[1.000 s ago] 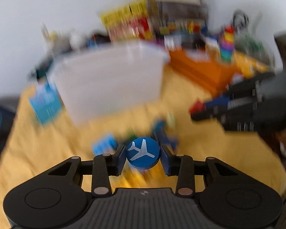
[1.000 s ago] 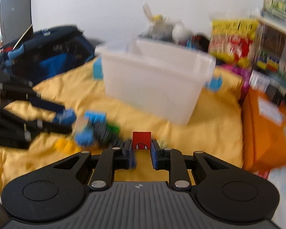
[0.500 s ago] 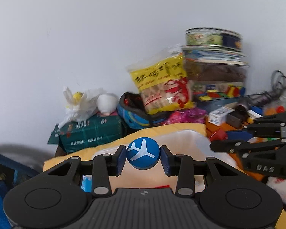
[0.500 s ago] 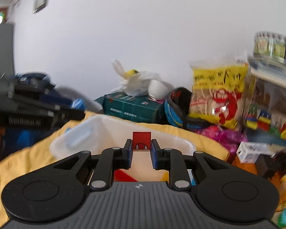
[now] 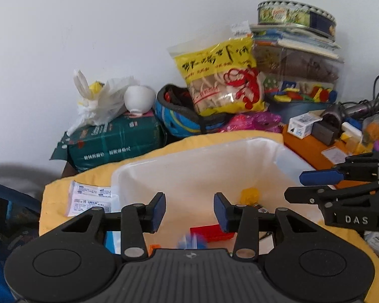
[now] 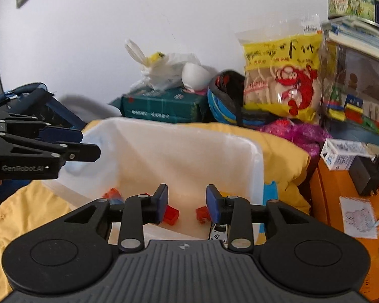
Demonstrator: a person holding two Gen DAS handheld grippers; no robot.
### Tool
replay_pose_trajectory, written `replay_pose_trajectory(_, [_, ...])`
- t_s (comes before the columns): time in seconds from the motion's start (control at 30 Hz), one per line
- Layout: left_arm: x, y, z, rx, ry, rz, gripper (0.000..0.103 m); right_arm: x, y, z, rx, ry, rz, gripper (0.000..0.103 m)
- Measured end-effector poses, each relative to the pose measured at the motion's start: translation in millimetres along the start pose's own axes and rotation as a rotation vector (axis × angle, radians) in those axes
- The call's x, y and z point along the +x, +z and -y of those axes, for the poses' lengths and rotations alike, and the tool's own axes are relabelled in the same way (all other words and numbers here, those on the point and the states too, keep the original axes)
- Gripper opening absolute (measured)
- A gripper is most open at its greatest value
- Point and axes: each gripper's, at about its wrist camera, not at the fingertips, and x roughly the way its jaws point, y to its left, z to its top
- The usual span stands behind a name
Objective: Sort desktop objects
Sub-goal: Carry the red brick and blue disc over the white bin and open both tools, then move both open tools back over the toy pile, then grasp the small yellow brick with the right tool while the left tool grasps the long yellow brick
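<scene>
A translucent white bin (image 5: 240,151) (image 6: 255,151) stands on the yellow cloth, and both grippers hover over its opening. My left gripper (image 5: 189,210) is open with nothing between its blue pads; a blurred blue round piece (image 5: 192,242) lies below it in the bin beside a red block (image 5: 209,232) and a yellow brick (image 5: 250,195). My right gripper (image 6: 187,203) is open and empty too. Under it, red bricks (image 6: 171,214) and a small red cube (image 6: 202,213) rest on the bin floor. Each gripper shows at the edge of the other's view.
Behind the bin sit a green box (image 5: 113,141), a white plastic bag (image 5: 98,101), a blue helmet (image 5: 179,118) and a yellow snack bag (image 5: 219,75). An orange surface (image 6: 341,197) with small boxes lies right. Paper packets (image 5: 88,198) lie left of the bin.
Both grippers rose from the cloth to above the bin, then opened. The blue airplane disc left the left gripper and the red cube left the right one; both now lie in the bin.
</scene>
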Motion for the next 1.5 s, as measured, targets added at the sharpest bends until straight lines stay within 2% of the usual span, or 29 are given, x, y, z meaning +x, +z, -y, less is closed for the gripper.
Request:
replay_pose_trajectory(0.17, [-40.0, -20.0, 14.7, 0.031, -0.034, 0.037, 0.055, -31.5, -8.1, -4.9, -0.063, 0.054, 0.058, 0.043])
replay_pose_trajectory(0.3, [-59.0, -61.8, 36.7, 0.077, -0.041, -0.026, 0.055, -48.9, -30.8, -7.9, -0.076, 0.103, 0.049, 0.043])
replay_pose_trajectory(0.43, [-66.0, -110.0, 61.4, 0.094, -0.081, -0.133, 0.055, -55.1, -73.7, -20.2, -0.15, 0.133, -0.036, 0.043])
replay_pose_trajectory(0.53, [-67.5, -138.4, 77.8, 0.108, -0.085, -0.203, 0.055, -57.6, -111.6, -29.2, -0.162, 0.205, -0.126, 0.042])
replay_pose_trajectory(0.7, [-77.7, -170.8, 90.2, 0.17, -0.056, -0.252, 0.054, -66.7, -154.0, -47.3, -0.181, 0.29, -0.211, 0.041])
replay_pose_trajectory(0.83, [-79.2, -183.1, 87.6, 0.257, -0.085, -0.276, 0.044, -67.2, -162.8, -59.9, -0.181, 0.314, -0.232, 0.04])
replay_pose_trajectory(0.93, [-76.4, -189.4, 88.8, 0.384, -0.08, -0.269, 0.044, -61.6, -159.9, -65.2, -0.188, 0.309, -0.215, 0.041])
replay_pose_trajectory(1.07, [-62.5, -191.4, 85.0, 0.426, -0.12, -0.294, 0.044, -49.6, -153.0, -77.7, -0.228, 0.331, -0.201, 0.041])
replay_pose_trajectory(1.13, [-60.2, -189.5, 81.2, 0.404, -0.135, -0.291, 0.043, -40.1, -154.1, -85.8, -0.266, 0.324, -0.215, 0.041])
replay_pose_trajectory(1.27, [-59.2, -182.4, 63.9, 0.249, -0.155, -0.32, 0.033, -30.0, -162.1, -94.7, -0.33, 0.308, -0.219, 0.043])
replay_pose_trajectory(1.3, [-62.2, -181.1, 58.6, 0.202, -0.167, -0.337, 0.011, -30.6, -163.8, -95.5, -0.356, 0.299, -0.209, 0.037])
replay_pose_trajectory(1.33, [-64.8, -181.2, 55.0, 0.159, -0.178, -0.361, 0.008, -30.5, -164.3, -95.1, -0.369, 0.291, -0.208, 0.036])
replay_pose_trajectory(1.4, [-76.5, -184.2, 49.5, 0.085, -0.185, -0.376, 0.008, -33.2, -163.0, -89.5, -0.349, 0.308, -0.212, 0.033])
replay_pose_trajectory(1.5, [-93.0, -191.0, 51.3, 0.027, -0.217, -0.385, 0.008, -44.8, -160.6, -83.1, -0.346, 0.314, -0.208, 0.022])
